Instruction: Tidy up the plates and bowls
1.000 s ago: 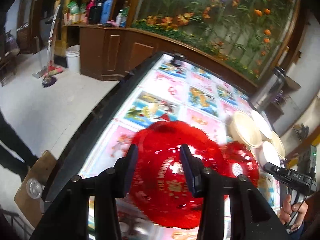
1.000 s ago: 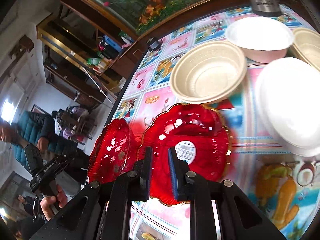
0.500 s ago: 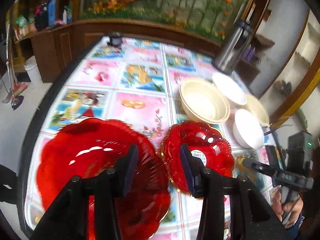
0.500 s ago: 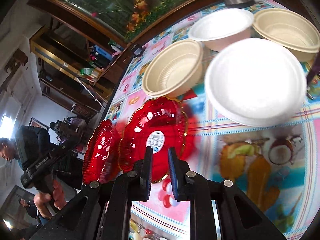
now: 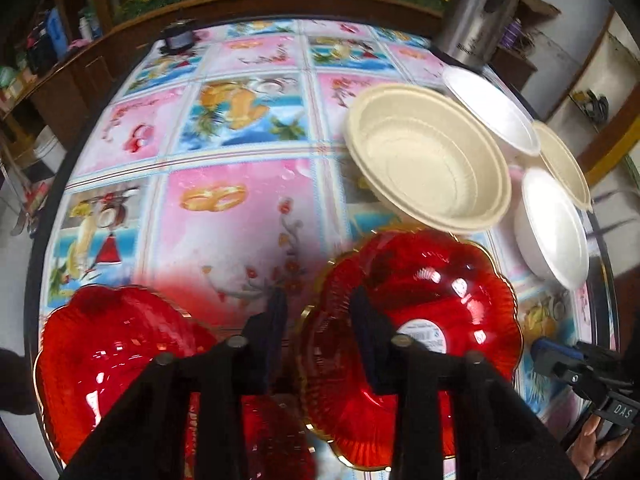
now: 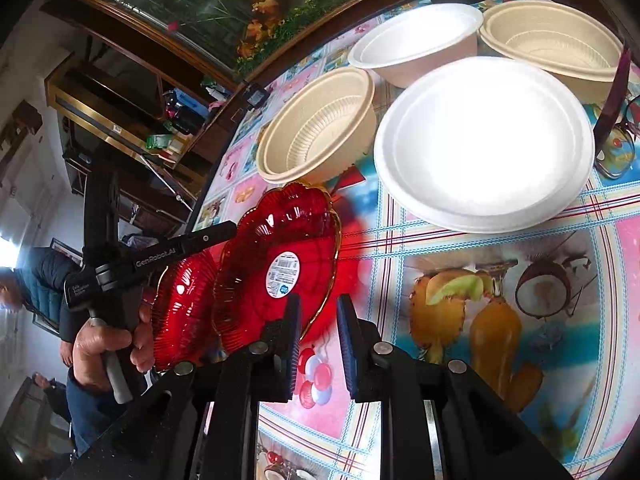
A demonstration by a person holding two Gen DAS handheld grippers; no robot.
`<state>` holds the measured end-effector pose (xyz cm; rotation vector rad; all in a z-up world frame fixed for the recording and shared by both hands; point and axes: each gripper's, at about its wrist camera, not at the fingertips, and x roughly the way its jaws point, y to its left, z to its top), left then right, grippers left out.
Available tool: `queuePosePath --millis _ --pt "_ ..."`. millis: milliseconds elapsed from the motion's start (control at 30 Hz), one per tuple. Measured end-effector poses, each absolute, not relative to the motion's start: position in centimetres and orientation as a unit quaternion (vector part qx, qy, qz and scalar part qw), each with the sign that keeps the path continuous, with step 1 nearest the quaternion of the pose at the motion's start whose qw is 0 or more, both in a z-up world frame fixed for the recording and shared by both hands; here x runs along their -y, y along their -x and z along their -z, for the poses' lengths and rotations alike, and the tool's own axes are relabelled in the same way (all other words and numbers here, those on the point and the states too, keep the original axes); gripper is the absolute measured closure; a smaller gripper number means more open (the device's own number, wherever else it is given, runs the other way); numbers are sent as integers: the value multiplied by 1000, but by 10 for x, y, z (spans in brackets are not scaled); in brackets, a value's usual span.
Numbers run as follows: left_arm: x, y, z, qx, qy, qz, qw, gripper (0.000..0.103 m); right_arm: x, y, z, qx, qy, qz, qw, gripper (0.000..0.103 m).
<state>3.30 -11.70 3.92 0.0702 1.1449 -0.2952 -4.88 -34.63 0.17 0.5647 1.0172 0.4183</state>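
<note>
Two red glass plates lie on the patterned table. The one with a sticker (image 5: 416, 320) (image 6: 276, 268) is on the right in the left wrist view; the other (image 5: 108, 360) (image 6: 180, 308) is at the left table edge. My left gripper (image 5: 316, 312) is open, its fingers straddling the near left rim of the stickered plate. My right gripper (image 6: 316, 328) is open and empty, just right of the stickered plate's rim. Beyond stand a beige bowl (image 5: 428, 160) (image 6: 320, 128), a white bowl (image 5: 552, 220) (image 6: 484, 144), a further white bowl (image 6: 416, 40) and a further beige bowl (image 6: 556, 40).
A steel thermos (image 5: 472, 12) stands at the table's far right. A small dark object (image 5: 178, 38) sits at the far edge. Glasses (image 6: 616, 136) lie right of the white bowl. The table rim (image 5: 36, 240) runs close on the left.
The left gripper swung right from over the left red plate to the stickered plate's rim. The right gripper drew back right, off the stickered plate, and opened a little wider.
</note>
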Motion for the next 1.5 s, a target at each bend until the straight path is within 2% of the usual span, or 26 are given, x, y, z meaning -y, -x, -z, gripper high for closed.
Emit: queuePosePath --millis 100,133,533,967,1100,1500 --pt "124 -31 -37 -536 -50 135 832 82 342 44 3 -481 -265 -198 812 83" --pt "125 -30 -38 -535 -50 135 832 82 340 43 4 -481 -264 -194 813 81" --pt "143 10 -37 -532 -24 182 826 82 365 55 5 -478 -248 -165 826 83" --pt "160 53 -23 -491 -28 185 851 84 388 79 4 -473 -231 -152 837 81" --pt "167 66 -24 -463 -50 170 869 86 382 83 5 -470 -215 -139 845 91" --pt "161 79 -49 -420 -60 148 894 86 375 92 -13 -443 -197 -139 863 92"
